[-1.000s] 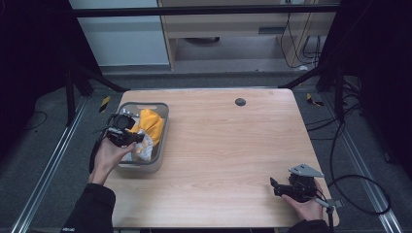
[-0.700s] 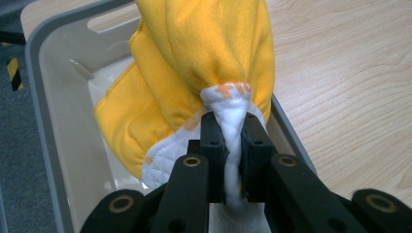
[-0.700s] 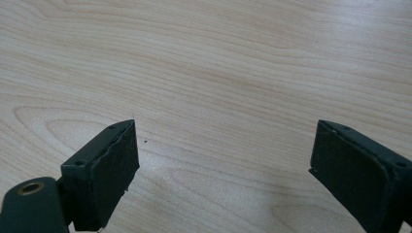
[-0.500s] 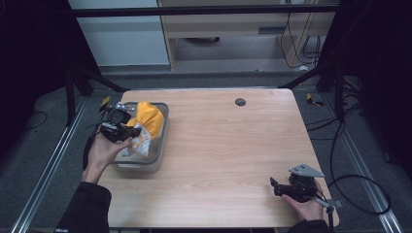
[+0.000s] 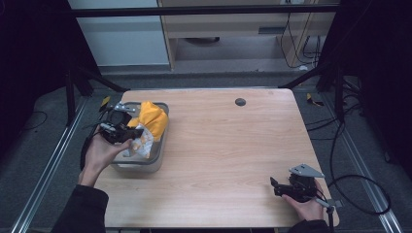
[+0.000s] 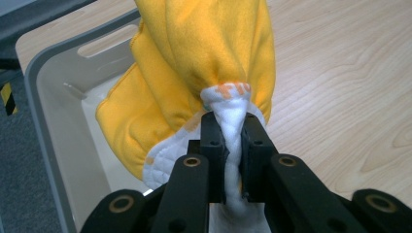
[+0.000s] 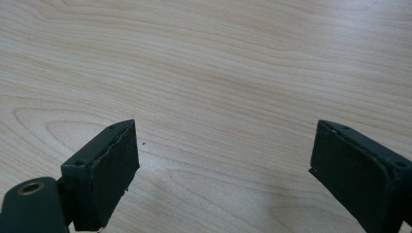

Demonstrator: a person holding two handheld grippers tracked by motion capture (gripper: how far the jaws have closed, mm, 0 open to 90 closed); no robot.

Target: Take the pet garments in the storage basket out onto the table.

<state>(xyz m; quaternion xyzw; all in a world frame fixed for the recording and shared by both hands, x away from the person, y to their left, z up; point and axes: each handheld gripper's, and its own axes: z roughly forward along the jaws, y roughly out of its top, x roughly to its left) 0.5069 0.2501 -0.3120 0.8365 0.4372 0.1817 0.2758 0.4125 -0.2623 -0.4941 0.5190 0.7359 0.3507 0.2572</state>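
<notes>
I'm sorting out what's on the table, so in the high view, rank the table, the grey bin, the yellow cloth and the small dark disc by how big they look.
1. table
2. grey bin
3. yellow cloth
4. small dark disc

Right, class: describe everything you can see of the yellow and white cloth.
The cloth looks soft, fleecy yellow outside, with a quilted white side bearing orange print. It hangs bunched, half lifted out of the grey bin at the table's left. The left gripper is shut on a white fold, which its black fingers pinch.
</notes>
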